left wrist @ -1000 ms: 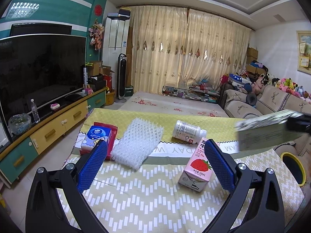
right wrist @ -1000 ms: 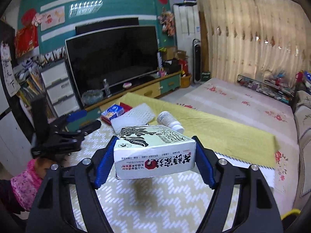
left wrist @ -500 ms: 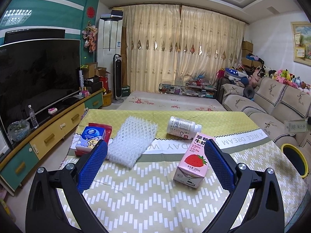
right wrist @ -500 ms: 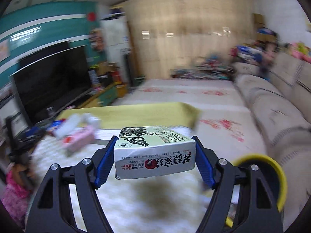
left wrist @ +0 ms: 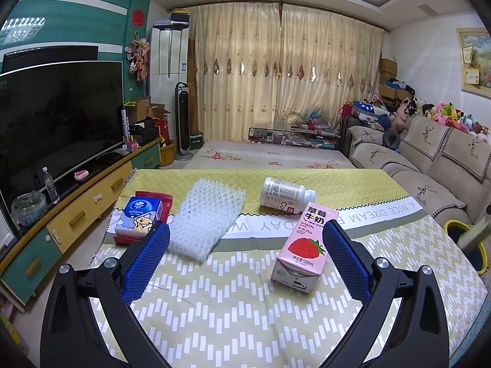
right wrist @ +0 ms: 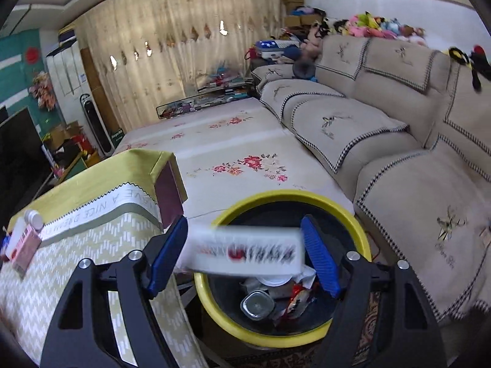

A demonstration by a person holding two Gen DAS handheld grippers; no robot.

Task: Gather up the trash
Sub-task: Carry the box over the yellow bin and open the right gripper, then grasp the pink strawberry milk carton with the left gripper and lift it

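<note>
My right gripper (right wrist: 244, 245) is over the yellow-rimmed trash bin (right wrist: 349, 214). A white drink carton (right wrist: 245, 251) sits blurred between its blue pads, which stand wider apart than the carton. The bin holds a can and wrappers. My left gripper (left wrist: 245, 239) is open and empty above the table. Before it lie a pink strawberry milk carton (left wrist: 303, 251), a white bottle (left wrist: 285, 194) on its side, a white foam net (left wrist: 205, 217) and a blue tissue pack (left wrist: 139, 214) on a red packet. The bin's rim (left wrist: 457, 224) shows at the table's right.
A table with a green and yellow cloth (left wrist: 233, 306) carries the trash. A beige sofa (right wrist: 399, 153) stands behind the bin. A TV (left wrist: 55, 116) on a low cabinet runs along the left. A floral floor mat (right wrist: 230, 153) lies beyond the table.
My right gripper swung from the table to above the bin, and its pads have spread off the carton, which now blurs. My left gripper drew slightly back from the table items.
</note>
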